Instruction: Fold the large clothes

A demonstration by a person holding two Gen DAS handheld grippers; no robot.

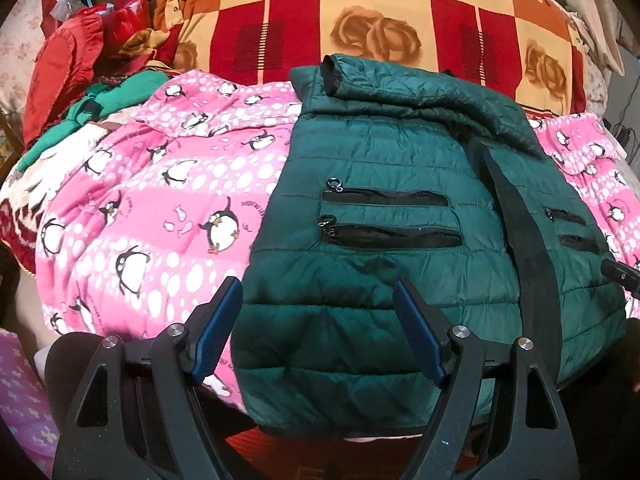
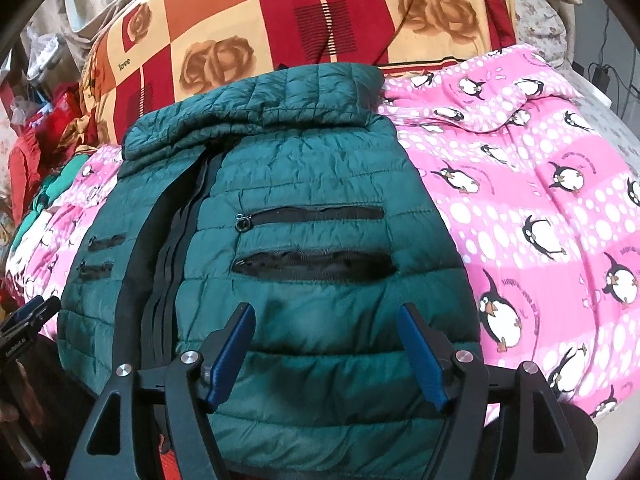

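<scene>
A dark green quilted puffer jacket lies front up on a pink penguin blanket, its sleeves folded across its upper part and black zip pockets showing. My left gripper is open and empty, hovering over the jacket's near left hem. In the right wrist view the same jacket fills the middle. My right gripper is open and empty above the near right hem. The tip of the right gripper shows at the left view's right edge, and the left gripper at the right view's left edge.
A large pillow with red and orange squares and roses stands behind the jacket. Red and green clothes are piled at the back left. The pink penguin blanket spreads to the right. Cables hang at the far right.
</scene>
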